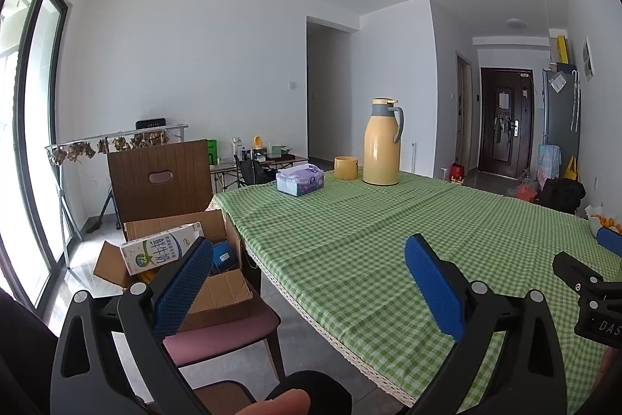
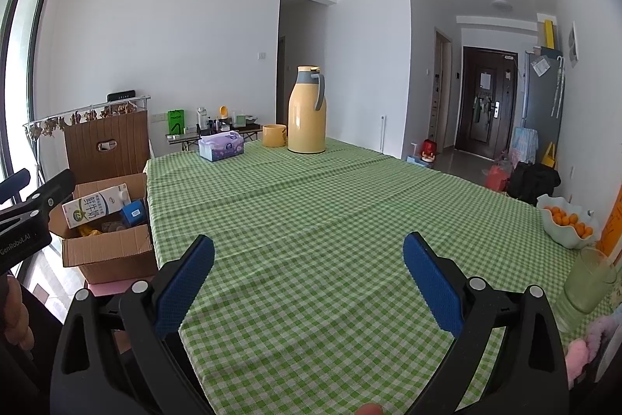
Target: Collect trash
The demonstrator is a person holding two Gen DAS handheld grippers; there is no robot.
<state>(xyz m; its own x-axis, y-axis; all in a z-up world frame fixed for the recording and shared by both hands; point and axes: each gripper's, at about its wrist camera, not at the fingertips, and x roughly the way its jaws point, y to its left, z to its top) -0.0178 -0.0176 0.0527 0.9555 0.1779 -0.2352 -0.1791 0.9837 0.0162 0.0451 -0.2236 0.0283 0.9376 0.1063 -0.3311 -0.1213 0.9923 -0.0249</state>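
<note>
An open cardboard box point(image 1: 217, 294) stands on a chair left of the table; it also shows in the right wrist view point(image 2: 112, 251). Inside lie a white milk carton point(image 1: 155, 251) point(image 2: 95, 207), a blue item point(image 2: 132, 212) and other trash. My left gripper point(image 1: 309, 251) is open and empty, held over the table's left edge beside the box. My right gripper point(image 2: 309, 251) is open and empty above the middle of the green checked tablecloth point(image 2: 330, 205). Each gripper shows at the edge of the other's view.
On the far end stand a yellow thermos jug point(image 2: 307, 111), a yellow cup point(image 2: 274, 135) and a tissue box point(image 2: 221, 145). A bowl of oranges point(image 2: 565, 222) and a green glass point(image 2: 591, 282) sit at the right edge. The chair's seat point(image 1: 217, 341) is pink.
</note>
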